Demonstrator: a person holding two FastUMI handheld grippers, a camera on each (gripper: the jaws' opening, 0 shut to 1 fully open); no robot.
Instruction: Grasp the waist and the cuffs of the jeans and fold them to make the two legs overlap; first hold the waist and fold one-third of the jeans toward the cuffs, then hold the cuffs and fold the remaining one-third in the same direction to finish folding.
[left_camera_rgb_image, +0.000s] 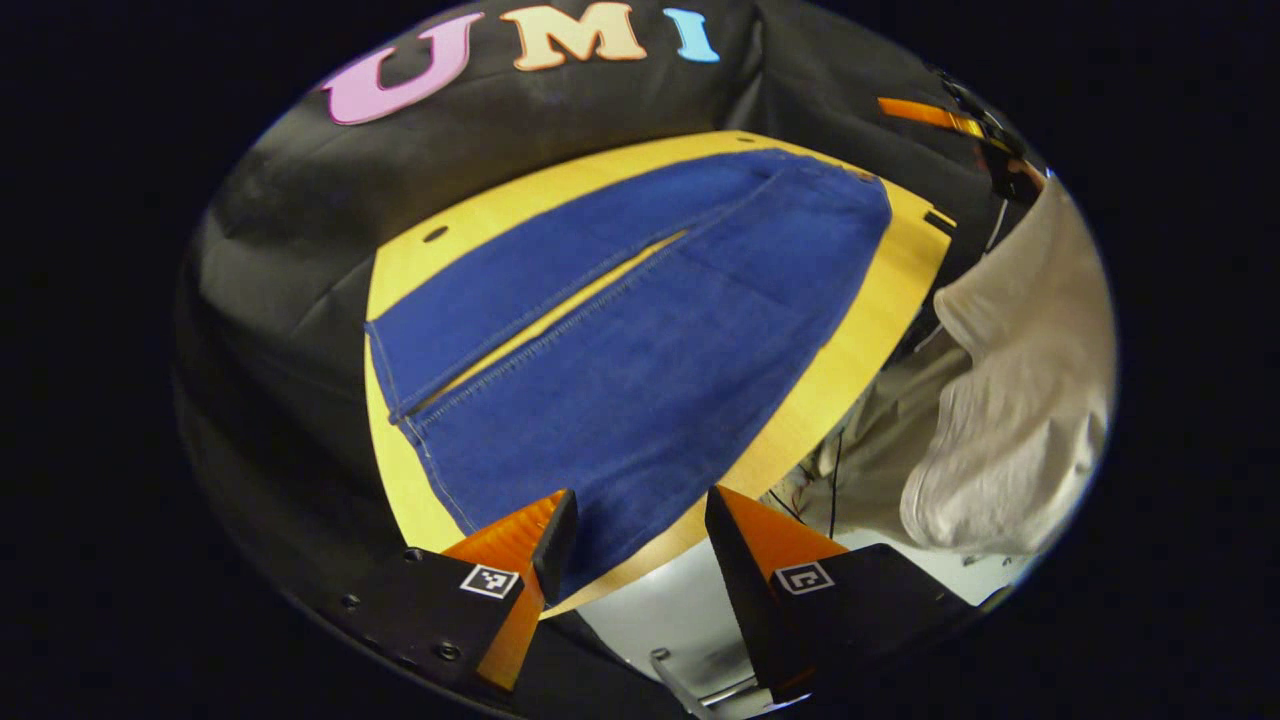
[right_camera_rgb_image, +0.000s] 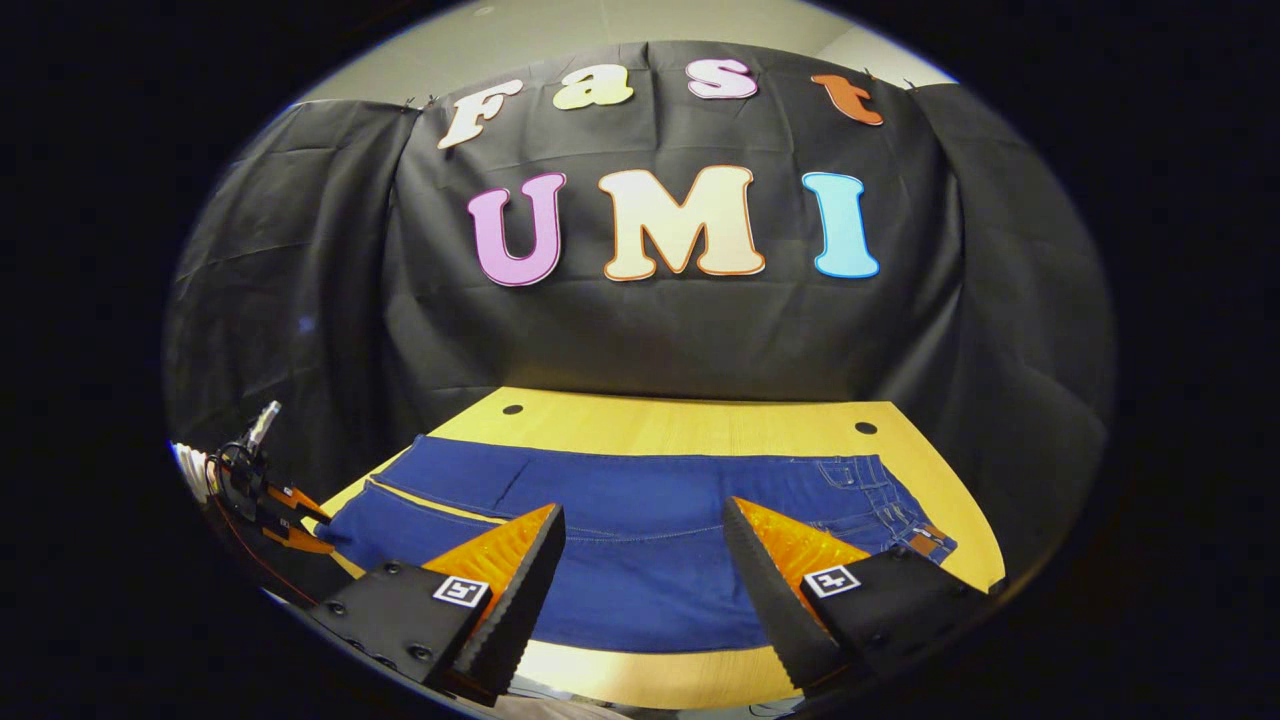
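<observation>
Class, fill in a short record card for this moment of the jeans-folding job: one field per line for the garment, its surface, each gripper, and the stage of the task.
garment: jeans lying flat, legs side by side with a narrow gap between them
waist end: toward the right in the right gripper view
surface: wooden table
left gripper: open, over the cuff end, not gripping
right gripper: open, above the near edge of the jeans
person: a pale sleeve beside the table
stage: no fold made yet

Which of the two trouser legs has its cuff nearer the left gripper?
The near leg, by the table's front edge: its cuff lies just ahead of the open left gripper; the far leg lies beyond.
</observation>
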